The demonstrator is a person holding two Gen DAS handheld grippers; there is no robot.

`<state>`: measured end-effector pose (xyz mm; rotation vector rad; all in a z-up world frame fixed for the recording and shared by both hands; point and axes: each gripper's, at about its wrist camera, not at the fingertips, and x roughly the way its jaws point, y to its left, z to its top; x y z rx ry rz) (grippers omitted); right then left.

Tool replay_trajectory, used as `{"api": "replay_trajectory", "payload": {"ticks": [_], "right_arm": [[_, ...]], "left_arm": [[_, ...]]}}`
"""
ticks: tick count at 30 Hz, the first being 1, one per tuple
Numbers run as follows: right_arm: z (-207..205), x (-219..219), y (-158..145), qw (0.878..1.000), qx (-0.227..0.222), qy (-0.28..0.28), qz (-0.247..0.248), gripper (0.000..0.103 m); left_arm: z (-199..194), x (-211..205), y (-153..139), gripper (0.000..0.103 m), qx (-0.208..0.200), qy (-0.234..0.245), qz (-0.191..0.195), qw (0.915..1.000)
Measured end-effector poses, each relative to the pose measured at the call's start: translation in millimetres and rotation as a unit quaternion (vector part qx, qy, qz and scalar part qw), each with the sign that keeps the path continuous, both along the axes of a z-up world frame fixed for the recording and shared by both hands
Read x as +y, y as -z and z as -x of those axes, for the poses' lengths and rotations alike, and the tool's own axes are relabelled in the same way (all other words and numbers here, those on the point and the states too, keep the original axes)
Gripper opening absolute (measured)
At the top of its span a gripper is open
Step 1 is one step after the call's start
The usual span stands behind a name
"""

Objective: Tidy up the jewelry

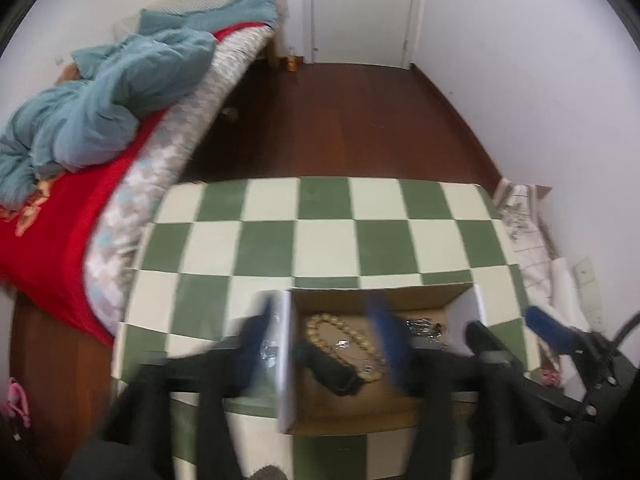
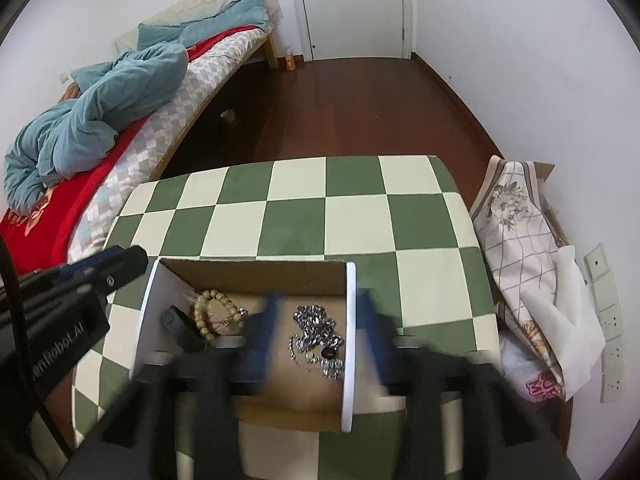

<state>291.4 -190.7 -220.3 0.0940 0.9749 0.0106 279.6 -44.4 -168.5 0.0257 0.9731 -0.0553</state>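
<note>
A green and cream checkered table [image 2: 352, 216] is seen from above through two fisheye cameras, filling the lower middle of both frames. On it, near the bottom centre, an open cardboard box [image 2: 256, 270] with white side flaps is set. Inside the box, a beaded bracelet [image 2: 208, 314] of pale wooden beads is seen at the left, and a heap of silver jewelry [image 2: 318, 334] at the right. A black object [image 2: 182, 326] lies beside the bracelet; what it is cannot be told.

The left gripper [image 1: 324, 344] is seen at the bottom of its own view, its blue fingers [image 1: 386, 340] blurred and spread apart, straddling the box's left flap, with nothing pinched. The right gripper [image 2: 318, 336] is likewise blurred and spread, its fingers [image 2: 264, 332] either side of the right flap, over the silver heap, gripping nothing.

In the upper left, a bed [image 2: 132, 120] with a red cover and a crumpled blue blanket [image 2: 96, 116] is shown. A white door [image 2: 352, 8] is seen at the top, above a dark wooden floor [image 2: 360, 112].
</note>
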Motion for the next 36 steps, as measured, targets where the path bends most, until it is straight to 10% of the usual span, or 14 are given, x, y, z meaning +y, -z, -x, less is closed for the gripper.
{"api": "replay_trajectory", "payload": {"ticks": [6, 10, 36], "right_arm": [[13, -3, -9, 0.999, 0.017, 0.015, 0.027, 0.092], [23, -8, -11, 0.998, 0.038, 0.028, 0.039, 0.103], [210, -13, -136, 0.995, -0.058, 0.057, 0.052, 0.103]], "left_arm": [[13, 10, -12, 0.103, -0.009, -0.017, -0.018, 0.9997], [26, 14, -13, 0.103, -0.007, -0.021, -0.034, 0.9992], [196, 35, -113, 0.103, -0.084, 0.000, -0.008, 0.9964]]}}
